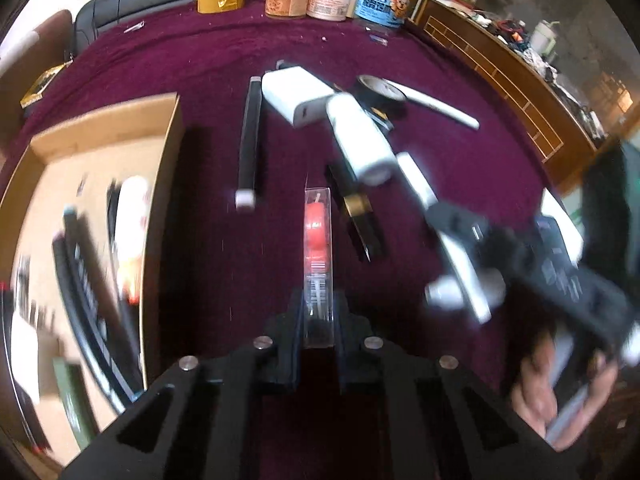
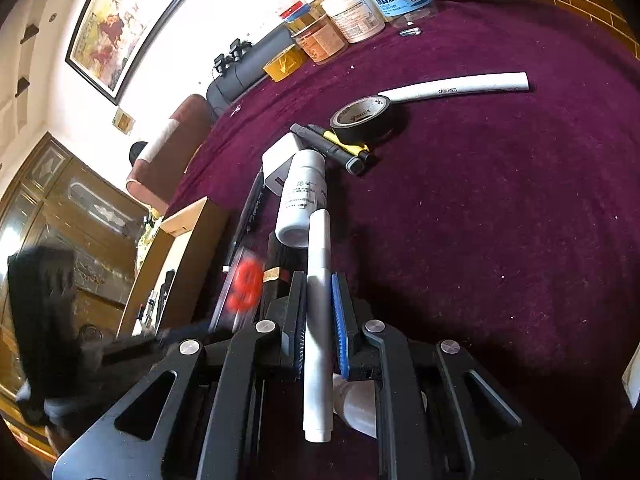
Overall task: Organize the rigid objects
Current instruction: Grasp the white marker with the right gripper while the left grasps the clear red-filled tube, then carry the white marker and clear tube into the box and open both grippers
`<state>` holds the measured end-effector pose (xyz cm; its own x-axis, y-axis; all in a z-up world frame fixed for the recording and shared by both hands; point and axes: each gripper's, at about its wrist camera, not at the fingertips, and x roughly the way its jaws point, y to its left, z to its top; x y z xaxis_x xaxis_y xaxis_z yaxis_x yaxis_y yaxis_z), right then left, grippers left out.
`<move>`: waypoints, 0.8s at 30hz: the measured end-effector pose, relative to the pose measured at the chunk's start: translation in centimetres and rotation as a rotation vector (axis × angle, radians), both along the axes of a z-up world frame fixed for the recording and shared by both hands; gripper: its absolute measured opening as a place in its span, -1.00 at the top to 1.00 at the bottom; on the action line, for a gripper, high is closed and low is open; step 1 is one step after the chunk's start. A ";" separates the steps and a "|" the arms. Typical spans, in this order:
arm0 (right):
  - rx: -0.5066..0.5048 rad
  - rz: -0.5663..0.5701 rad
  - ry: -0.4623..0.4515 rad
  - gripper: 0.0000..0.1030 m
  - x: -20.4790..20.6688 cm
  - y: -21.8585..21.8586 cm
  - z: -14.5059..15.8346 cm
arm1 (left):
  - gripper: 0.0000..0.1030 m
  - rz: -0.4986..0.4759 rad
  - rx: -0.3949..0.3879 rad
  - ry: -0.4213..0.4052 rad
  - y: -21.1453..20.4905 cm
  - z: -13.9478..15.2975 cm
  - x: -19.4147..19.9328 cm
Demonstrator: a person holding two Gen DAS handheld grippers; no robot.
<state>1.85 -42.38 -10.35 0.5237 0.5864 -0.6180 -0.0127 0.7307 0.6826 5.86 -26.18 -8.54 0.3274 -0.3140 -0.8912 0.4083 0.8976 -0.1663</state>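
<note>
Purple cloth (image 1: 224, 52) over table, cardboard box (image 1: 168, 168) at left edge. Left gripper (image 1: 318, 312) clamped on clear case (image 1: 318, 248) with red piece inside, beside box. Right gripper (image 2: 318, 320) clamped on white pen (image 2: 318, 320), near white bottle (image 2: 302, 196).

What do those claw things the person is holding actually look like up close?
Both are matte black plastic frames with triangular cut-outs and round silver pins at the joints. The left claw ends in two flat black fingers. The right claw has the same build, and one of its fingers carries a ribbed blue pad. No cables show. A bare hand is visible, without any glove.
</note>
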 end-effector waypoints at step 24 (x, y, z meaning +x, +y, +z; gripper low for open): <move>-0.091 -0.017 -0.041 0.76 -1.2 1.2 1.1 | 0.78 -0.022 -0.036 -0.043 0.8 0.3 0.4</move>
